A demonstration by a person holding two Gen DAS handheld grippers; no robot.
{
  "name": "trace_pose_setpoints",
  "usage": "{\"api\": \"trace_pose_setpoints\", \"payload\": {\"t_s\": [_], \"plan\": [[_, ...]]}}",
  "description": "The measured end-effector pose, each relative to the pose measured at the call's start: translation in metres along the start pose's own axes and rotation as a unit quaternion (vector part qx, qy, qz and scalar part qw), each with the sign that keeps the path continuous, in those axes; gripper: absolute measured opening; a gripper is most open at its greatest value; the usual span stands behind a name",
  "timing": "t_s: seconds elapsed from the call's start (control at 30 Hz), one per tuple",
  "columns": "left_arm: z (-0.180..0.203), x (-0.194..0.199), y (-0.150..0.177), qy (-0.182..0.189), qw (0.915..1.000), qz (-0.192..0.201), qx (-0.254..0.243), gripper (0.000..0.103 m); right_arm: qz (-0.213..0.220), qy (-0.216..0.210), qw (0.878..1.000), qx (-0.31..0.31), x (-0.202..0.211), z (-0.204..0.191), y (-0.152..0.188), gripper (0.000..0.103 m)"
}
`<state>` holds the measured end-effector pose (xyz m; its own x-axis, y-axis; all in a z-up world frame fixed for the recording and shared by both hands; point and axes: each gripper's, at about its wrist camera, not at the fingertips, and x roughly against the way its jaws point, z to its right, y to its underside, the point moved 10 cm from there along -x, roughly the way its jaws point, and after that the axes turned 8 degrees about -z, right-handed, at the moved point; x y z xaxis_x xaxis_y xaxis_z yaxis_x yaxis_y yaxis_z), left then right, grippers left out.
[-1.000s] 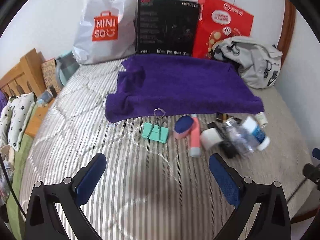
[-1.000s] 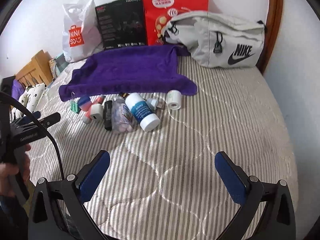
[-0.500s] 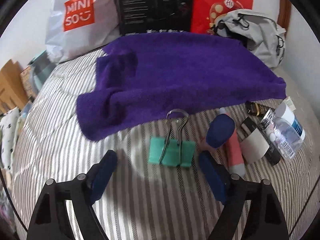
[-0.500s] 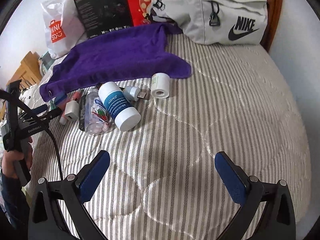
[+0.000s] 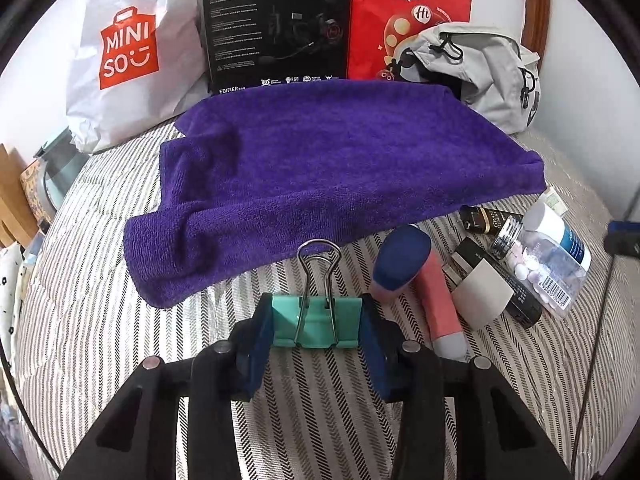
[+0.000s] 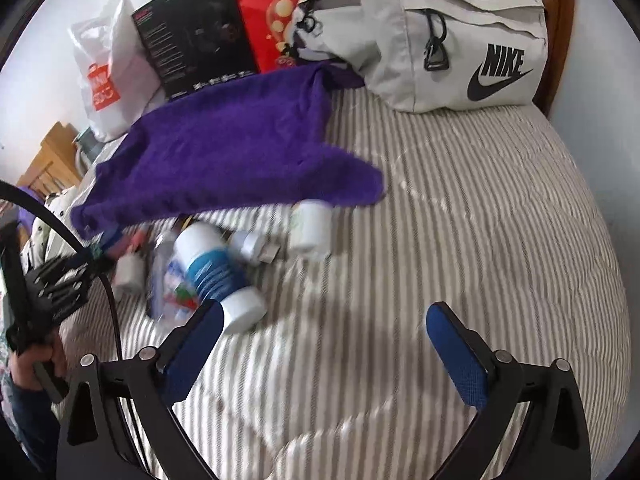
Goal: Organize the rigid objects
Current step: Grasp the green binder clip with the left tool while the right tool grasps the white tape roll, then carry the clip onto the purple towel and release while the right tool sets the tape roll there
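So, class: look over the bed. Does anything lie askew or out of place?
Yes. The small items are a jumble by the purple towel: the white bottle and the clear pill bottle lie tipped on their sides, overlapping. The towel's left corner is rumpled. Nothing looks spilled.

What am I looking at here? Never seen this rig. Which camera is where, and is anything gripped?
No robot: a person holds a two-finger gripper in each hand, with a fisheye camera on each looking along its fingers. The left wrist view shows the left gripper closed on a green binder clip lying on the striped bed. Beside it lie a pink tube, a pill bottle and a purple towel. The right wrist view shows the right gripper open and empty, next to a white and blue bottle.
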<state>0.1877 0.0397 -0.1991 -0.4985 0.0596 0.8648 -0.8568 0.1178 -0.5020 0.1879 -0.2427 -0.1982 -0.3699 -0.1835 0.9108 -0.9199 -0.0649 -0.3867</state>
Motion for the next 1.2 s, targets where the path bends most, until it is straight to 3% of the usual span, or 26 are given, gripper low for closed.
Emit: {"api": "trace_pose_setpoints", "payload": {"t_s": [0.23, 0.3, 0.33, 0.43, 0.5, 0.57, 0.67, 0.87, 1.2], "plan": [[0.000, -0.001, -0.001, -0.005, 0.9999, -0.003, 0.009, 0.039, -0.009, -0.009, 1.000, -0.019, -0.033, 0.015, -0.036, 0.076], [-0.001, -0.001, -0.001, -0.006, 0.9999, -0.004, 0.012, 0.039, -0.018, -0.013, 1.000, -0.018, -0.044, 0.012, -0.040, 0.064], [-0.001, -0.001, -0.001, -0.008, 0.9999, -0.005, 0.013, 0.039, -0.023, -0.014, 1.000, -0.013, -0.050, 0.009, -0.041, 0.064], [-0.001, -0.002, -0.001, -0.012, 0.9997, -0.010, 0.017, 0.039, -0.013, 0.024, 0.999, 0.021, -0.052, 0.005, -0.043, 0.055], [-0.001, -0.002, -0.001, -0.014, 0.9997, -0.012, 0.018, 0.039, -0.011, 0.042, 0.998, 0.039, -0.052, 0.007, -0.043, 0.037], [-0.001, -0.002, -0.001, -0.014, 0.9996, -0.017, 0.020, 0.039, -0.014, 0.037, 0.998, 0.042, -0.051, 0.012, -0.042, 0.033], [-0.001, -0.003, -0.002, -0.016, 0.9995, -0.019, 0.022, 0.039, -0.022, 0.010, 0.999, 0.028, -0.051, 0.019, -0.045, 0.032], [-0.002, -0.004, -0.002, -0.024, 0.9988, -0.031, 0.029, 0.040, -0.026, 0.031, 0.998, 0.051, -0.057, 0.014, -0.051, 0.033], [-0.003, -0.003, 0.000, -0.013, 0.9981, -0.043, 0.041, 0.039, -0.050, -0.002, 0.998, 0.039, -0.053, 0.018, -0.041, 0.029]]}}
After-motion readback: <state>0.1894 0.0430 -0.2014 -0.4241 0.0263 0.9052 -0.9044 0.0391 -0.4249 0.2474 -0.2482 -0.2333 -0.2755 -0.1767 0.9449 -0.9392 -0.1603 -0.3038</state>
